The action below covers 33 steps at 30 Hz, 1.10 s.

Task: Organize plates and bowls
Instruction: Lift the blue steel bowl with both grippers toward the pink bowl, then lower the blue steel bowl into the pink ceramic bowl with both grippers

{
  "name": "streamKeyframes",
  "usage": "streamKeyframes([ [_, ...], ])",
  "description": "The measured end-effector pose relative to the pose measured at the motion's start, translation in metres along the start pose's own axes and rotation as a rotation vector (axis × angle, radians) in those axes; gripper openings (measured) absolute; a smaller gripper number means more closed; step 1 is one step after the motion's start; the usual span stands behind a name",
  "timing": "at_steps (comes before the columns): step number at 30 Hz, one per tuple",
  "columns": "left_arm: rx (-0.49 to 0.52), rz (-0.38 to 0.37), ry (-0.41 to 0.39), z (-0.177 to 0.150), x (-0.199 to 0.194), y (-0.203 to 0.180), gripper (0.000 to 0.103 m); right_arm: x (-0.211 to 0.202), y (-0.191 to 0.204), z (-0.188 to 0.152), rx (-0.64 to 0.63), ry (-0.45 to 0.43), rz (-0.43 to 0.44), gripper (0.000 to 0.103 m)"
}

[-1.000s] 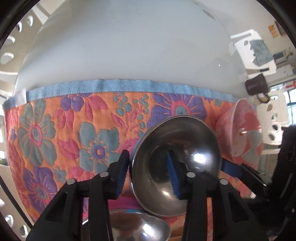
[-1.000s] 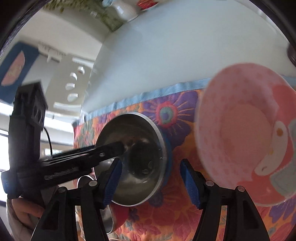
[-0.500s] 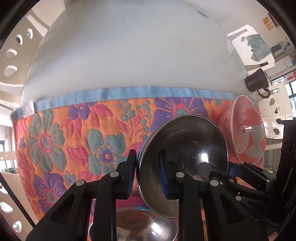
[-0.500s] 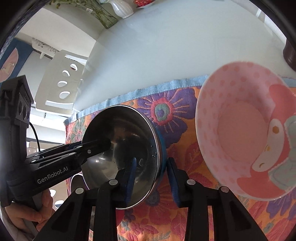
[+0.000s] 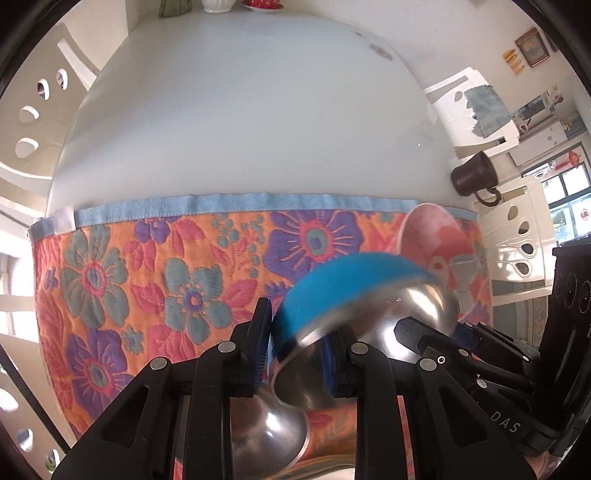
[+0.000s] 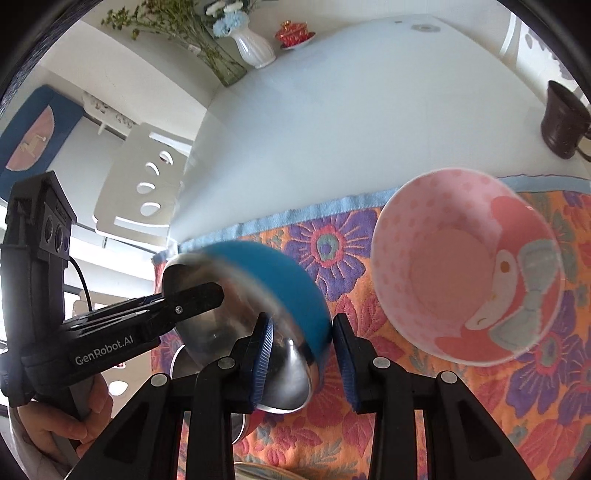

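- The white bench (image 5: 251,122) fills the far half of both views; its near half lies under a floral mat (image 5: 155,280) with a pale blue hem.
- A white chair (image 6: 147,184) stands off the bench's left edge in the right wrist view.
- A pink bowl (image 6: 465,266) with a cartoon figure inside sits on the mat near the hem, to the right of the steel bowl.
- The steel bowl (image 5: 373,314), blue outside and shiny inside, is tilted with its blue side up and blurred, clear of the mat, and gripped at opposite points of its rim.
- The left gripper (image 5: 297,354) has just been closing; it pinches the steel bowl's rim, one pad outside on the blue, one inside.
- The right gripper (image 6: 303,350) has just been closing too, and clamps the rim on the other side the same way.
- Another steel bowl (image 5: 266,435) lies on the mat below the lifted one.
- A dark mug (image 6: 563,120) stands on the bare bench at the right.
- A white vase (image 6: 255,46) of flowers and a small red dish (image 6: 295,33) stand at the far end.
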<state>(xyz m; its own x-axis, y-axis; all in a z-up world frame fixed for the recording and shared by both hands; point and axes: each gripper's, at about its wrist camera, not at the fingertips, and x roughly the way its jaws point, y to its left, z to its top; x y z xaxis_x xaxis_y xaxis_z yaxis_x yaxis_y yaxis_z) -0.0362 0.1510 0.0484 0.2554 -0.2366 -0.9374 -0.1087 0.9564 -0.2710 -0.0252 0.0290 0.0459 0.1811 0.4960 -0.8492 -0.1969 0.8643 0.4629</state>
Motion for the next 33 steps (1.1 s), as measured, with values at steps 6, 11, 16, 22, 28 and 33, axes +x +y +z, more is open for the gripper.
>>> streamKeyframes([
  [6, -0.003, -0.011, -0.011, -0.007, -0.018, -0.024, 0.022, -0.037, -0.002, -0.003, 0.036, -0.040, 0.029, 0.034],
  [11, 0.016, 0.004, -0.023, -0.011, -0.026, -0.048, 0.022, -0.058, -0.009, -0.006, 0.031, -0.059, 0.035, 0.034],
  [16, 0.011, 0.028, -0.048, -0.012, -0.035, -0.065, 0.022, -0.067, -0.017, -0.005, 0.018, -0.048, 0.038, 0.034],
  [22, -0.015, 0.048, -0.058, -0.008, -0.032, -0.081, 0.022, -0.072, -0.030, 0.000, -0.015, -0.026, 0.043, 0.034],
  [28, -0.027, 0.060, -0.066, -0.001, -0.024, -0.105, 0.022, -0.079, -0.054, 0.009, -0.012, -0.028, 0.055, 0.034],
  [33, -0.027, 0.049, -0.066, 0.008, -0.013, -0.130, 0.022, -0.087, -0.080, 0.014, 0.014, -0.028, 0.047, 0.034],
])
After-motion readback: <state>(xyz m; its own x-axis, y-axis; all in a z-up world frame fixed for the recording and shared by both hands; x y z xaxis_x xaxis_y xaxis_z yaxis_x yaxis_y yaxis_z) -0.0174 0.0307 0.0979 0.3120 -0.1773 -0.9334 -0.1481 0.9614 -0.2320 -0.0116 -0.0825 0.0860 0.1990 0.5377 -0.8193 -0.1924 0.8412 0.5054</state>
